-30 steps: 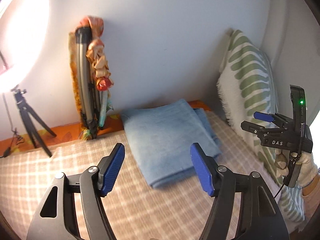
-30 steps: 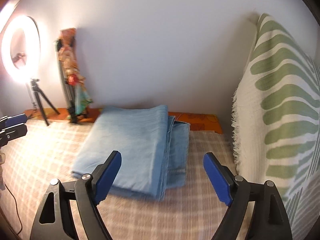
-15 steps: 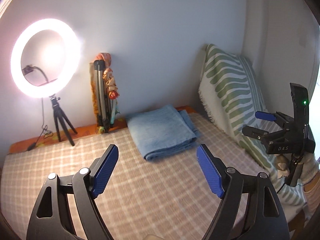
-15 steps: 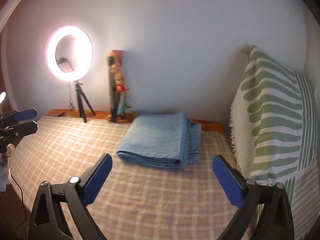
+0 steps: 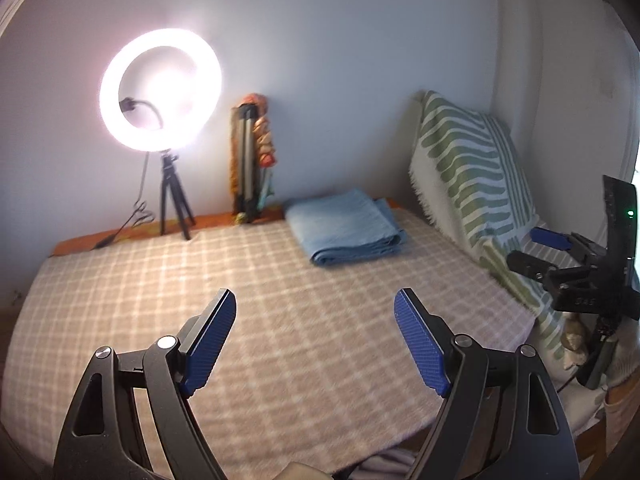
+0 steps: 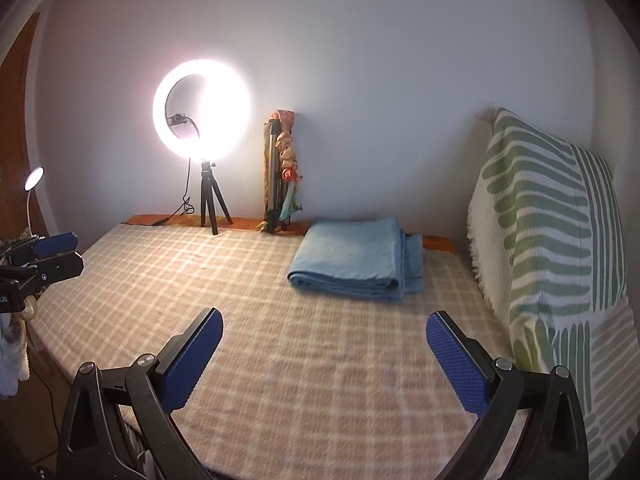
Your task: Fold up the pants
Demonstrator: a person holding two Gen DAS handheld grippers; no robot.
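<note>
Neatly folded, the blue pants (image 6: 352, 258) rest at the far end of the checked bed (image 6: 280, 360) near the striped pillow (image 6: 552, 240), well clear of the left gripper (image 5: 314, 338) and right gripper (image 6: 324, 356), whose fingers, having just spread, stand apart and empty, the job apparently done.

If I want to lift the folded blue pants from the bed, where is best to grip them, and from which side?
Probably the rounded folded edge of the folded light-blue fabric pants, the side nearest both cameras. Come in low over the checked beige bedcover. That edge is one thick closed roll; the loose layered ends show on the side toward the green-striped white cushion, so gripping there may spill layers.
</note>
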